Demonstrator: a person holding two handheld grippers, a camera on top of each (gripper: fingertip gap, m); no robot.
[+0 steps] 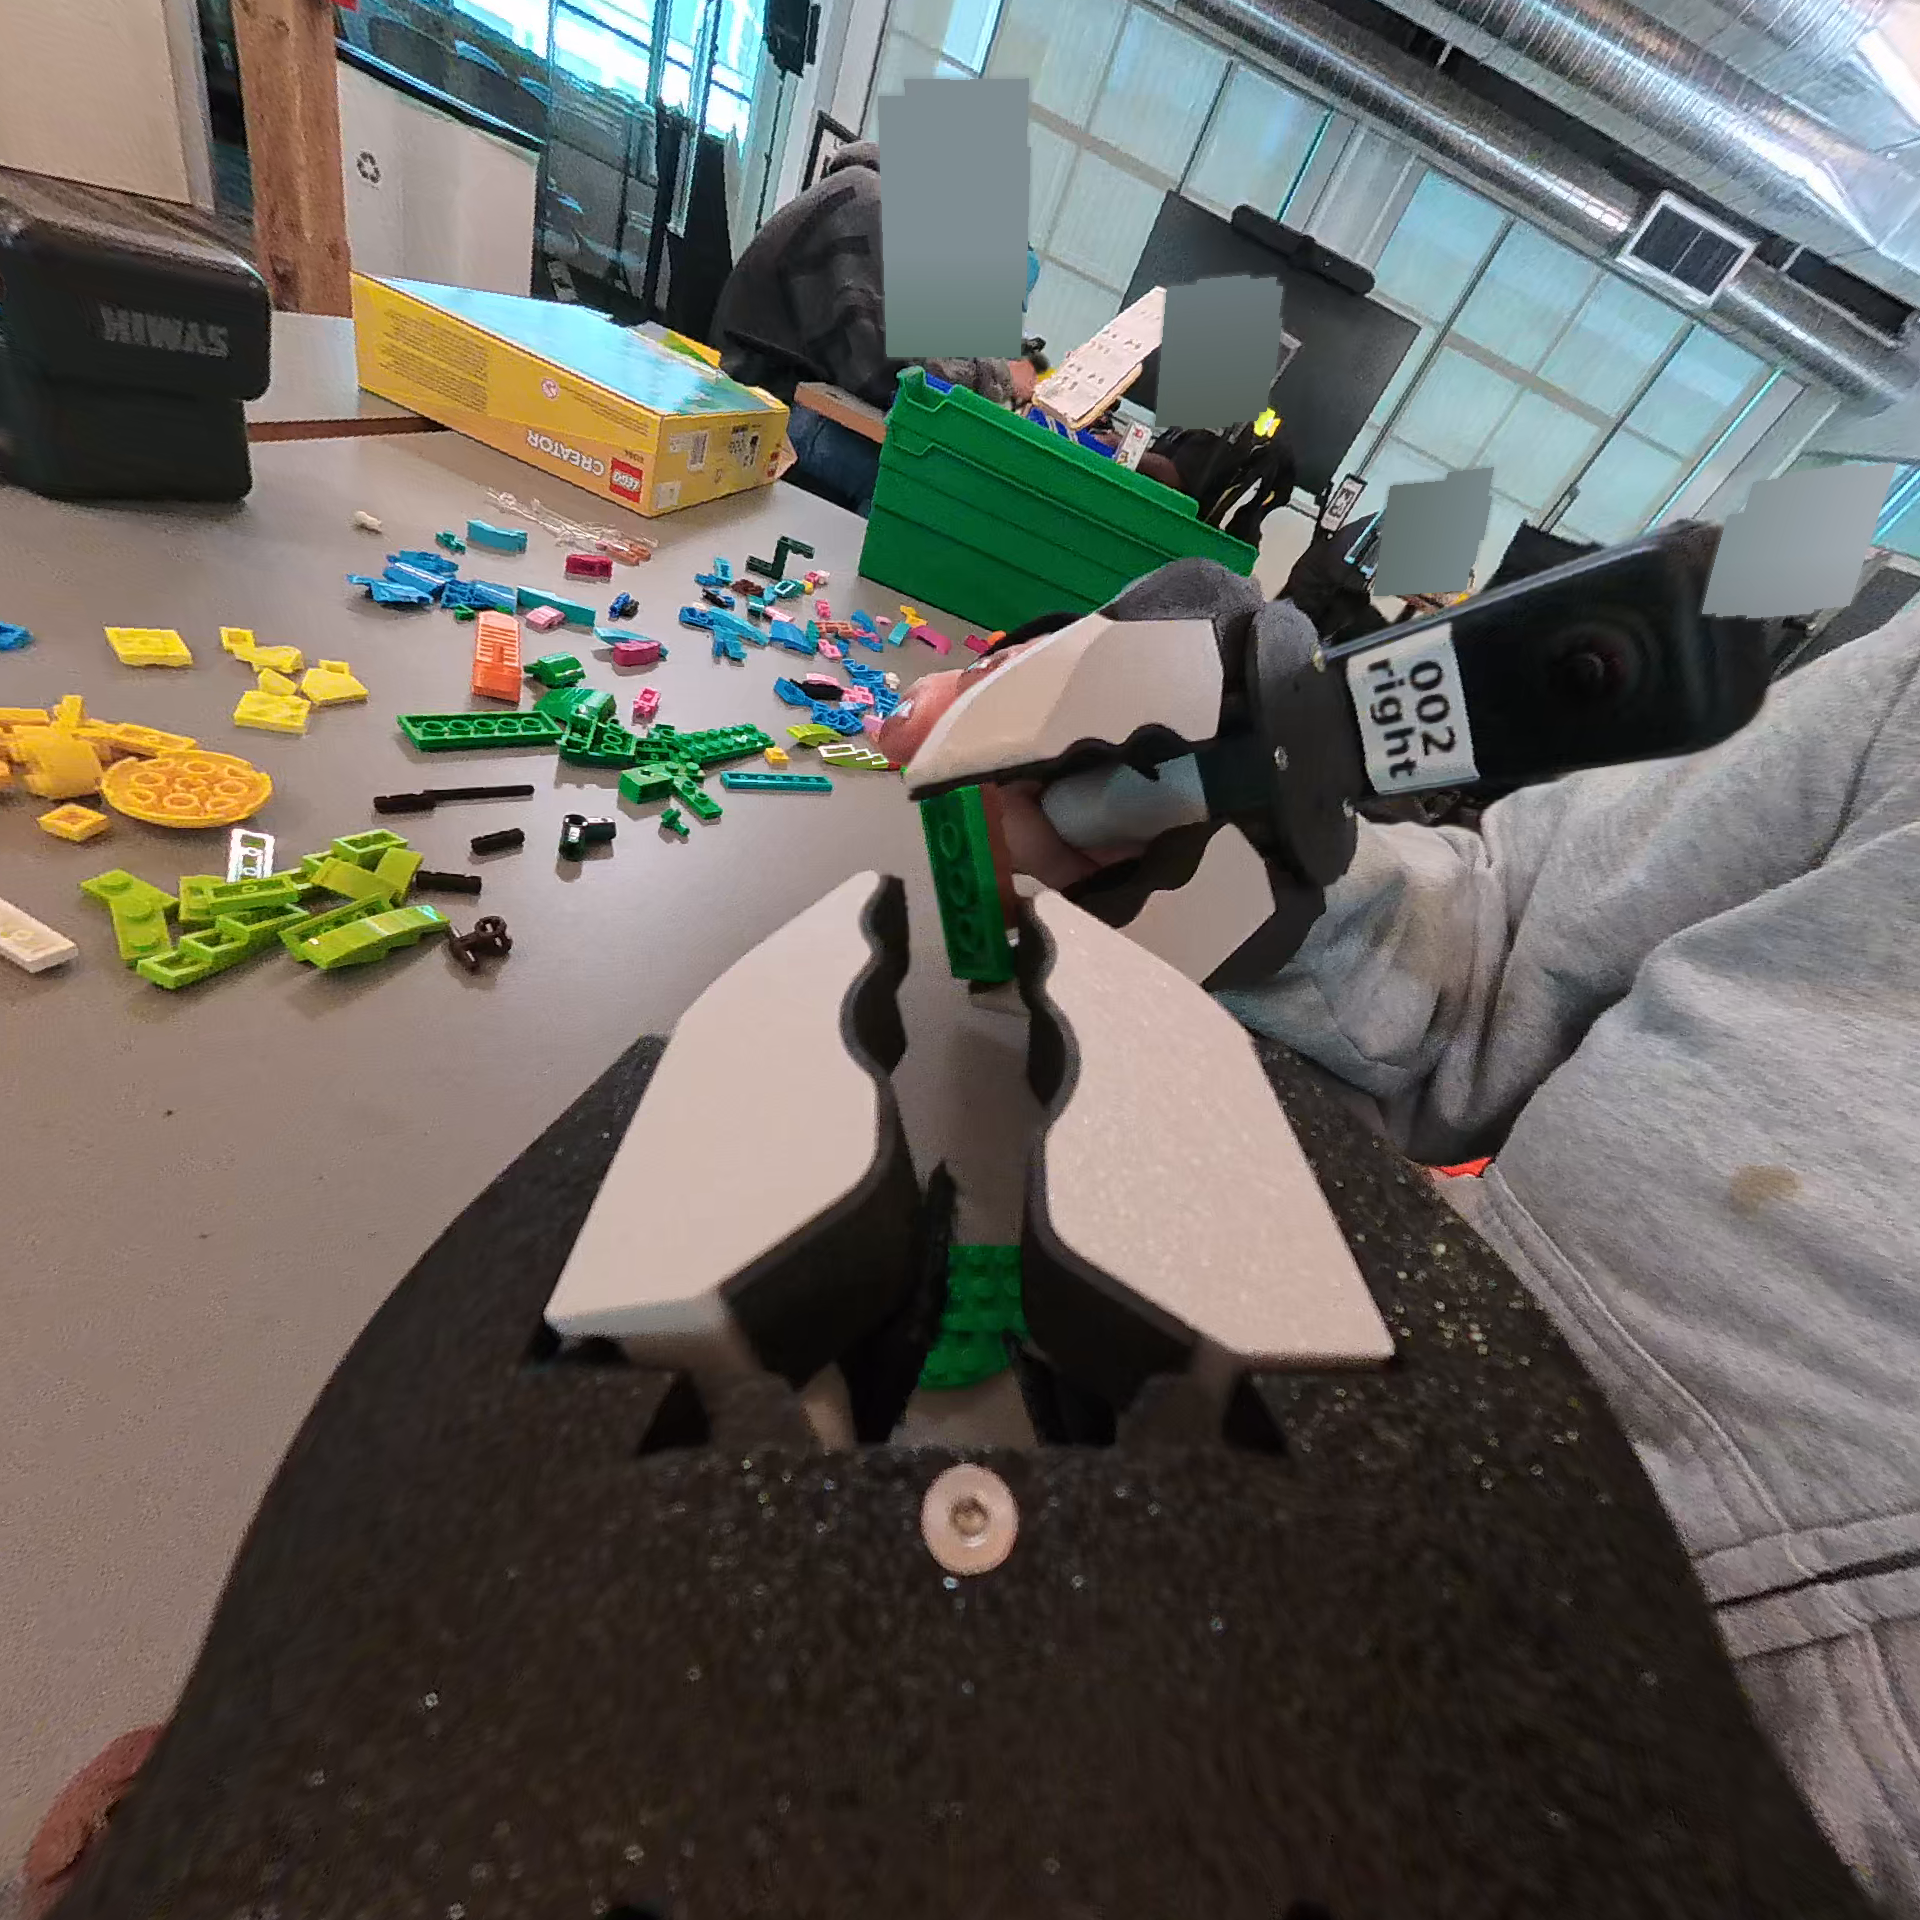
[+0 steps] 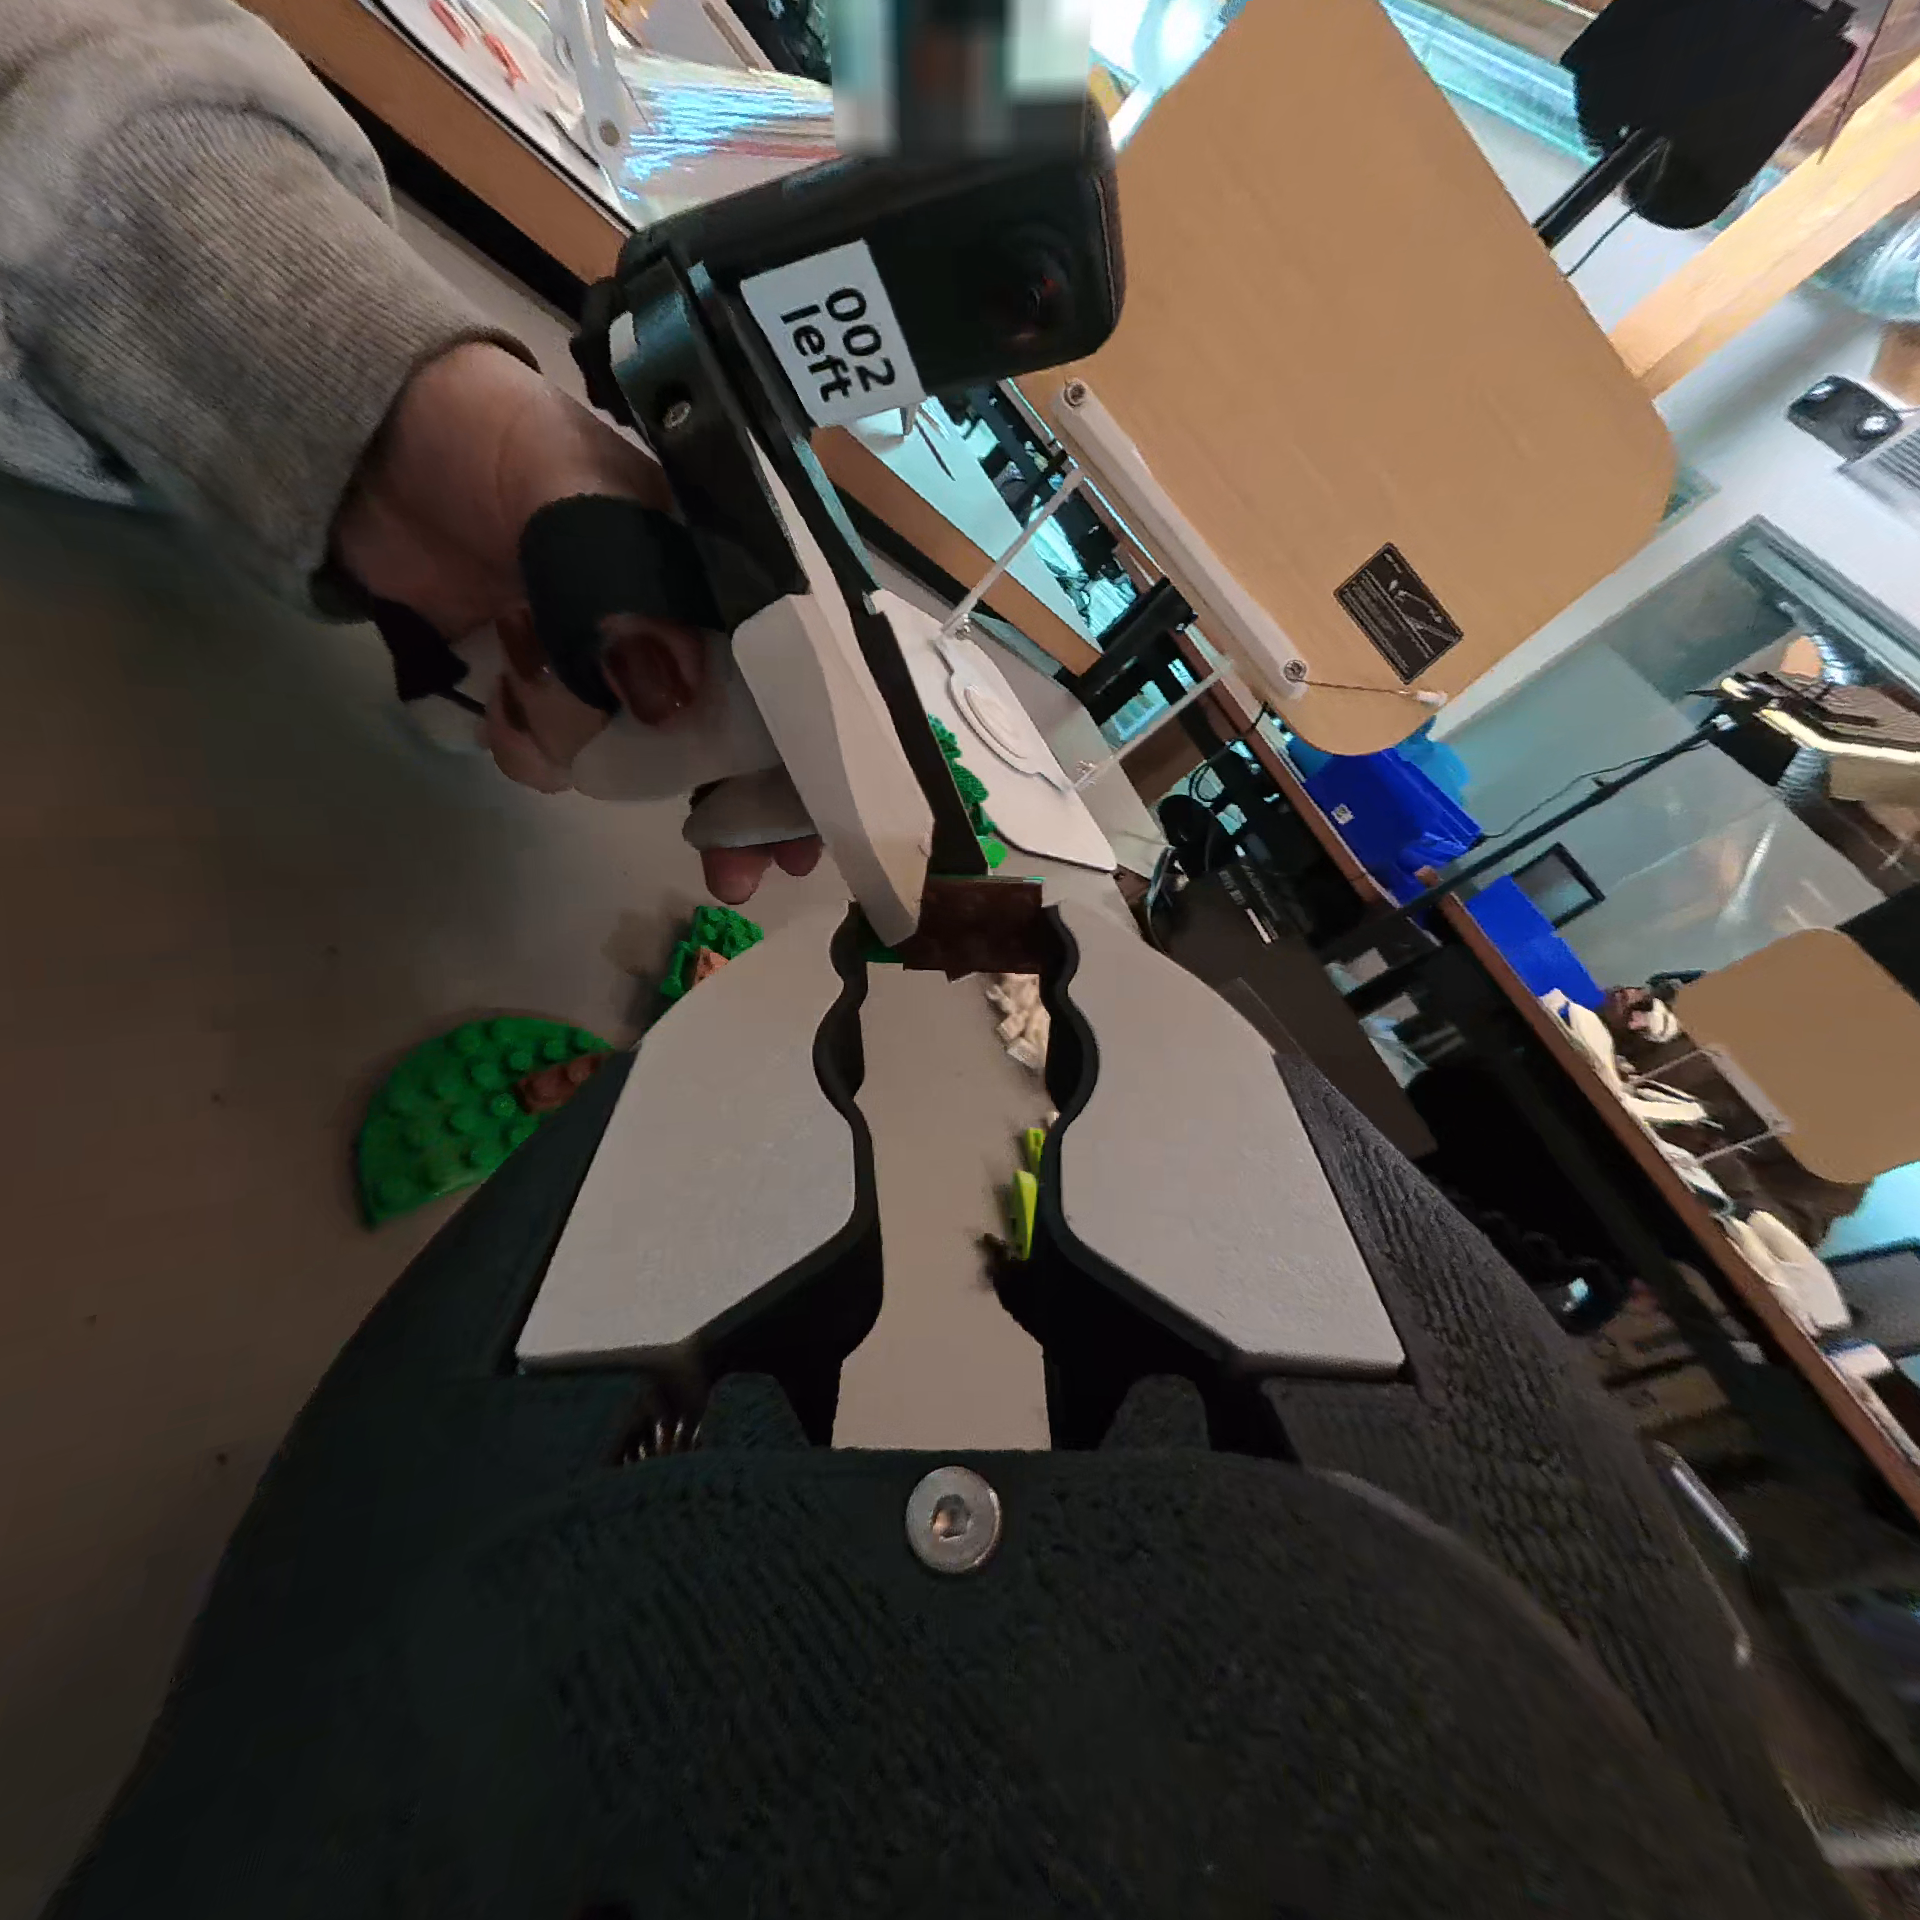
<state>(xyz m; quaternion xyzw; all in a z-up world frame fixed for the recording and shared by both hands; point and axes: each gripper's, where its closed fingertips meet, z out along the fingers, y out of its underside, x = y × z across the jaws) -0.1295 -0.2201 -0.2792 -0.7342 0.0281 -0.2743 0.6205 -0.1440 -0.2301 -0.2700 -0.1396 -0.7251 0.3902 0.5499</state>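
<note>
In the left wrist view my right gripper comes in from the right, shut on a long green plate that hangs down, underside facing me. My left gripper is open. The plate's lower end stands between its fingertips, close against the right finger, with a clear gap to the left one. In the right wrist view my right gripper grips the same piece across its width; its brown face shows, with green at the edge. One finger of my left gripper reaches down onto that piece.
Loose bricks lie sorted by colour on the grey table: yellow, lime, green, blue. A yellow box, a green bin and a black case stand behind. A green half-round plate lies below. Both grippers' tips are close together, under 4 cm apart.
</note>
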